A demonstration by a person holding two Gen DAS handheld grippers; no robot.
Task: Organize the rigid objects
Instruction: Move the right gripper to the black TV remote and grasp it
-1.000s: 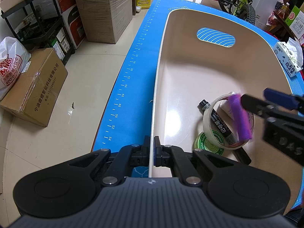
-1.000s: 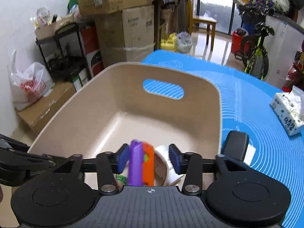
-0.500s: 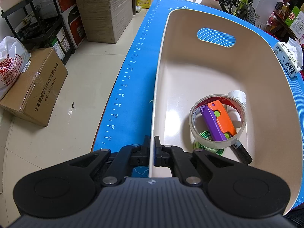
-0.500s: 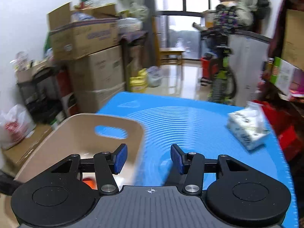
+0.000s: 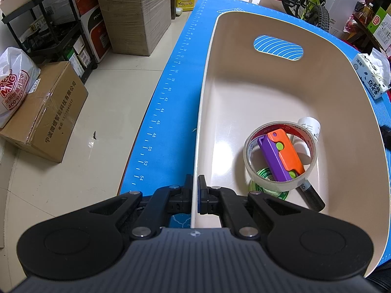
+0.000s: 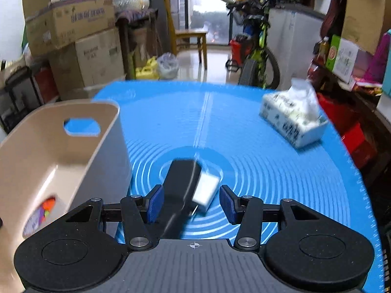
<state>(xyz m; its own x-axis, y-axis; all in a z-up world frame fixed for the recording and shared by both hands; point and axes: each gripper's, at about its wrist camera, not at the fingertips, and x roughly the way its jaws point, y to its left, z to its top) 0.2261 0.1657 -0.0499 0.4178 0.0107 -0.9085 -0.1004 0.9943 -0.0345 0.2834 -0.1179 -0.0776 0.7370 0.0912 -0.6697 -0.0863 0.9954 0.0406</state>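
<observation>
**Bin pinned on the left, right gripper over the mat**

Bin [image 5: 288, 92] is the anchor here, a beige tub with a handle slot cut in its far wall, sitting on the blue mat [image 5: 171, 92]. The left gripper [image 5: 195, 196] is clamped on the bin's near-left rim, one finger outside the wall, one inside, jaws closed tight on the thin edge.

Inside the bin, toward its near-right corner, there's a little pile. A clear tape roll [image 5: 281, 155] stands on edge, and an orange-and-purple toy knife [image 5: 281, 157] lies slanted through its ring. Under the roll, a green round lid [image 5: 266, 189] peeks out on the bin floor, a black marker [image 5: 311, 196] pokes toward the near wall, and a white cylinder [image 5: 310, 125] lies just behind the roll.

Over to the right wrist view: the right gripper [image 6: 191, 202] is outside the bin, to its right, above the mat. Jaws are apart, blue pads clear on both sides, nothing pressed between them. Below and between the fingers, on the mat, lies a black object [image 6: 182, 180] with a white piece [image 6: 206, 188] touching its right side; both are blurred, too smeared to name. Further right of the bin, a tissue pack [image 6: 290, 117] sits on the mat.
</observation>
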